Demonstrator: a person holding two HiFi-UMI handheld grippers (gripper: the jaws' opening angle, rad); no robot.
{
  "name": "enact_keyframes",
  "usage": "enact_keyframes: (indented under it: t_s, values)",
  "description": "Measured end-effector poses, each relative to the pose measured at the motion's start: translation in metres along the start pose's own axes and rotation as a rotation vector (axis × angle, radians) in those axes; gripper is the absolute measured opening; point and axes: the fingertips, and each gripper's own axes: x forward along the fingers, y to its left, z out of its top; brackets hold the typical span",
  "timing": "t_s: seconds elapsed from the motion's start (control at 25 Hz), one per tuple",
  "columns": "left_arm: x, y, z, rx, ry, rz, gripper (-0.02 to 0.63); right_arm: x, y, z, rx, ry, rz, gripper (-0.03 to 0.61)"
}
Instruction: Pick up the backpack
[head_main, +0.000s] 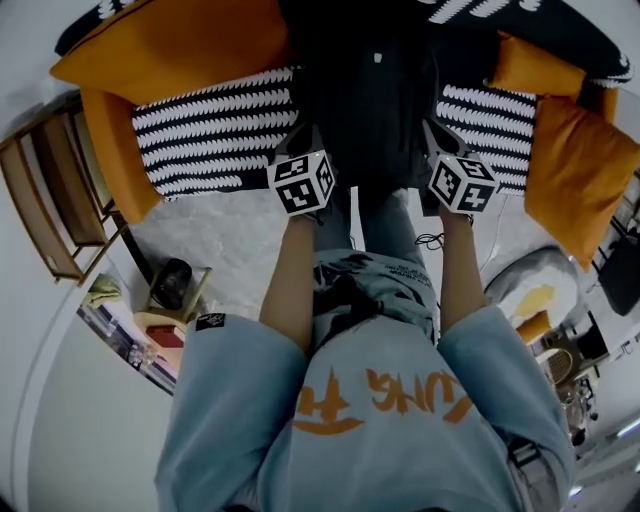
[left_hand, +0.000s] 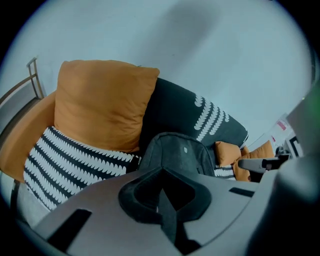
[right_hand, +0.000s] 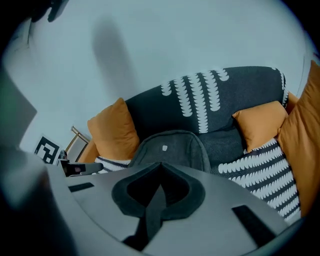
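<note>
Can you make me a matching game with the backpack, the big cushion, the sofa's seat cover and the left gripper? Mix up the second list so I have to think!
Things:
1. backpack
2. cushion
3. seat cover
4. left gripper

Descriptions:
A. black-and-white stripes
B. shut, holding nothing
C. orange
D. dark grey

Right pairs: 1-D, 2-C, 3-A, 4-B

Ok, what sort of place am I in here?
Probably a living room: a dark sofa with orange cushions and a striped cover, the backpack on it, a wooden shelf alongside.
</note>
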Motion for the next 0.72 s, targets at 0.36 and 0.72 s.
enact_keyframes:
  t_s: [0.36, 0.72]
  values:
    - [0.049, 0.024, -0.019, -0.024, 0.025, 0.031, 0.018, 0.042, -0.038, -0.024, -0.025, 0.072, -0.014, -0.003]
    - [0.094, 0.048, -0.018, -0.018, 0.017, 0.043, 0.018, 0.077, -0.07, -0.039, 0.001, 0.058, -0.063, -0.003]
